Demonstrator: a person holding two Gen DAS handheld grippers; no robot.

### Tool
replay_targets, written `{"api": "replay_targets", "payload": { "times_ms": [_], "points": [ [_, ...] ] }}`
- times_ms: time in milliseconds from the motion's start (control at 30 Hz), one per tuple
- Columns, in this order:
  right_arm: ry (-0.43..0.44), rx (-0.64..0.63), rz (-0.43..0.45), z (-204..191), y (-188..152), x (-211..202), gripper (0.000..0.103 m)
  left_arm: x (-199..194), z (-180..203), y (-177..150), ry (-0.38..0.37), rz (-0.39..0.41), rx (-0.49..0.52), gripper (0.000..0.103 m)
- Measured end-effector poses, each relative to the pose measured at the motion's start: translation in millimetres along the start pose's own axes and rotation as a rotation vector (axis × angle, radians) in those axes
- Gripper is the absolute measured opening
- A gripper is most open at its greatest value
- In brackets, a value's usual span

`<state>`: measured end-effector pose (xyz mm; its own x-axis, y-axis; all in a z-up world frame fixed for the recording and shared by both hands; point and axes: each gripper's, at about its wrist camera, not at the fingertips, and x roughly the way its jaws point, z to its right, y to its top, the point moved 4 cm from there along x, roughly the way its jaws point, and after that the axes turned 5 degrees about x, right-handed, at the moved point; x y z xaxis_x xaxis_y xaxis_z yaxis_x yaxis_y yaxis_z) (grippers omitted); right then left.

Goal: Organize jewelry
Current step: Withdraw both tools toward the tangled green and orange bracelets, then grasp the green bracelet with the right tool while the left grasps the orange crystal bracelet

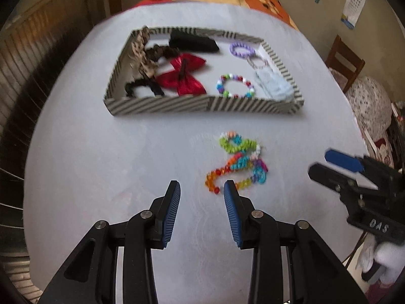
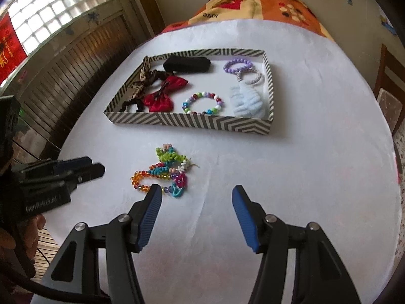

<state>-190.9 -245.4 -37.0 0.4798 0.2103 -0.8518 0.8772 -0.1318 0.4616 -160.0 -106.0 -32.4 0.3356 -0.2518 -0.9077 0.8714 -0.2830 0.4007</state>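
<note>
A pile of colourful bead bracelets lies on the white table in front of a striped tray. The tray holds a multicolour bead bracelet, a purple bracelet, a red bow, a black case, dark and leopard hair ties and a pale blue scrunchie. My left gripper is open and empty just left of the pile. My right gripper is open and empty just right of it.
The white table is round. A wooden panelled wall and window stand on the left. A patterned orange blanket lies beyond the table. A wooden chair stands at the right.
</note>
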Motion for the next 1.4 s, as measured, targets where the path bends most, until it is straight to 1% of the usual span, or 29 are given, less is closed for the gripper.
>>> {"api": "replay_targets", "payload": {
  "times_ms": [133, 233, 400, 500, 567, 600, 633, 667, 767, 867, 967, 1100, 1233, 1300, 1400],
  "points": [
    [0.023, -0.021, -0.011, -2, 9, 20, 0.059, 13, -2, -4, -0.017, -0.034, -0.007, 0.026],
    [0.048, -0.051, -0.036, -7, 16, 39, 0.052, 19, -4, -6, -0.025, -0.051, 0.001, 0.026],
    [0.065, -0.112, -0.081, -16, 24, 66, 0.044, 28, -8, -6, -0.041, -0.077, 0.006, 0.026],
    [0.049, -0.146, -0.102, -20, 24, 78, 0.04, 32, -11, -5, -0.044, -0.086, 0.007, 0.026],
    [0.04, -0.166, -0.112, -22, 24, 83, 0.032, 34, -11, -4, -0.047, -0.09, 0.008, 0.026],
    [0.04, -0.18, -0.107, -24, 25, 85, 0.03, 35, -10, -3, -0.05, -0.093, 0.009, 0.026],
    [0.039, -0.184, -0.104, -25, 26, 87, 0.026, 36, -9, -3, -0.052, -0.096, 0.011, 0.026],
    [0.03, -0.194, -0.11, -27, 26, 90, 0.018, 37, -8, -2, -0.053, -0.098, 0.013, 0.026],
    [0.018, -0.219, -0.107, -29, 25, 93, 0.009, 40, -3, 1, -0.058, -0.102, 0.028, 0.026],
    [0.003, -0.168, -0.1, -15, 27, 88, 0.009, 44, 1, 4, -0.059, -0.103, 0.046, 0.026],
    [-0.017, -0.116, -0.095, 3, 27, 80, 0.009, 48, 6, 6, -0.059, -0.107, 0.062, 0.029],
    [-0.045, -0.089, -0.09, 15, 27, 75, 0.009, 55, 12, 8, -0.047, -0.115, 0.087, 0.03],
    [-0.04, -0.068, -0.096, 22, 24, 77, 0.009, 61, 17, 8, -0.036, -0.123, 0.098, 0.03],
    [-0.025, -0.057, -0.086, 23, 24, 77, 0.012, 60, 18, 8, -0.033, -0.122, 0.098, 0.03],
    [-0.018, -0.051, -0.08, 22, 25, 78, 0.012, 61, 18, 10, -0.03, -0.123, 0.093, 0.03]
  ]
}}
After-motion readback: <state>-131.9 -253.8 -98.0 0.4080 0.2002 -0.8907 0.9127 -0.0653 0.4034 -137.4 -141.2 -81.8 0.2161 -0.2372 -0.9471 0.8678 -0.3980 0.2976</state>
